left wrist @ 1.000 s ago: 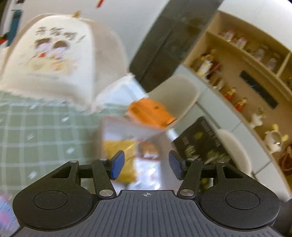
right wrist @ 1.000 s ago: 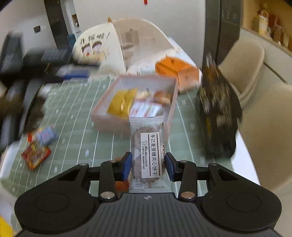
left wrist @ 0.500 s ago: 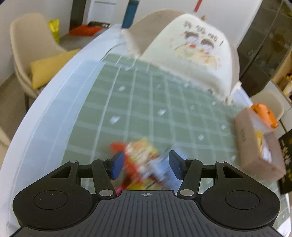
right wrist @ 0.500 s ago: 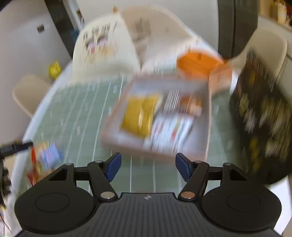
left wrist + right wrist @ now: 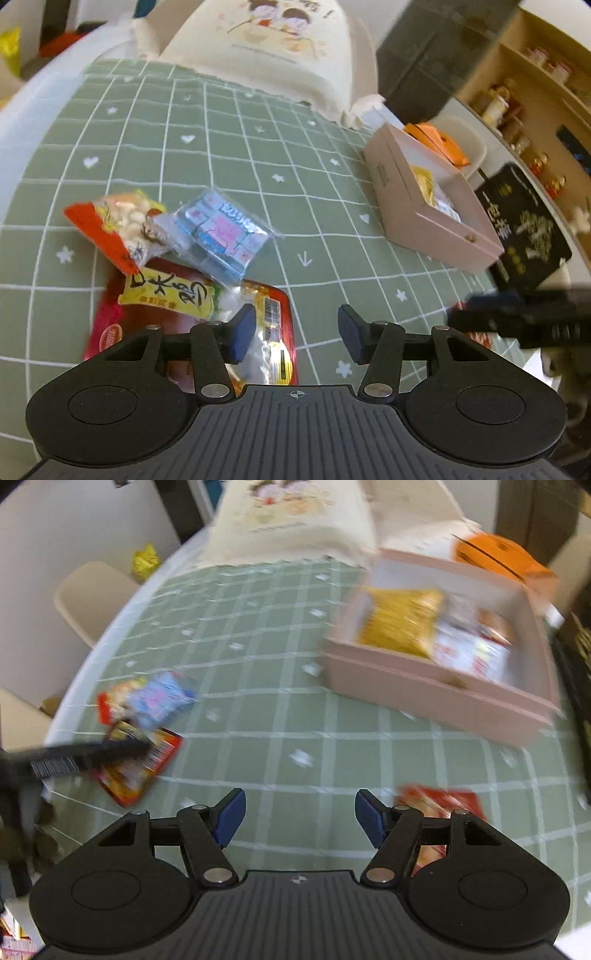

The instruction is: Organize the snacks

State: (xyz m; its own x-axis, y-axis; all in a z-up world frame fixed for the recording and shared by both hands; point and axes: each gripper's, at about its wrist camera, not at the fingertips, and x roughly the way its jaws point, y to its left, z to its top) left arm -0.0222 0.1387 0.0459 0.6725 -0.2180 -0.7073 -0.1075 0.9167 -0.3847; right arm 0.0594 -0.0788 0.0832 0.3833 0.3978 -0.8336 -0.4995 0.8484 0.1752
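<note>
Green checked cloth covers the worktop [image 5: 229, 155], and on it a heap of 3 snack packets lies just ahead of the left hand-held gripper [image 5: 297, 334], off toward its left finger. The red packet [image 5: 273, 332] at the bottom of the heap passes under that finger, with its long axis running roughly along the pointing line. The jaws are closing with only bare cloth between the pads, so nothing is gripped yet. An orange peanut packet [image 5: 107, 225] and a clear blue packet [image 5: 221, 229] lie farther ahead-left. The right hand-held gripper [image 5: 297, 818] stands apart and empty; another red packet [image 5: 439, 801], blurred, seems to lie just beside its right finger. The pink box [image 5: 424, 686] that takes the snacks sits ahead-right of both, nearer the right hand.
</note>
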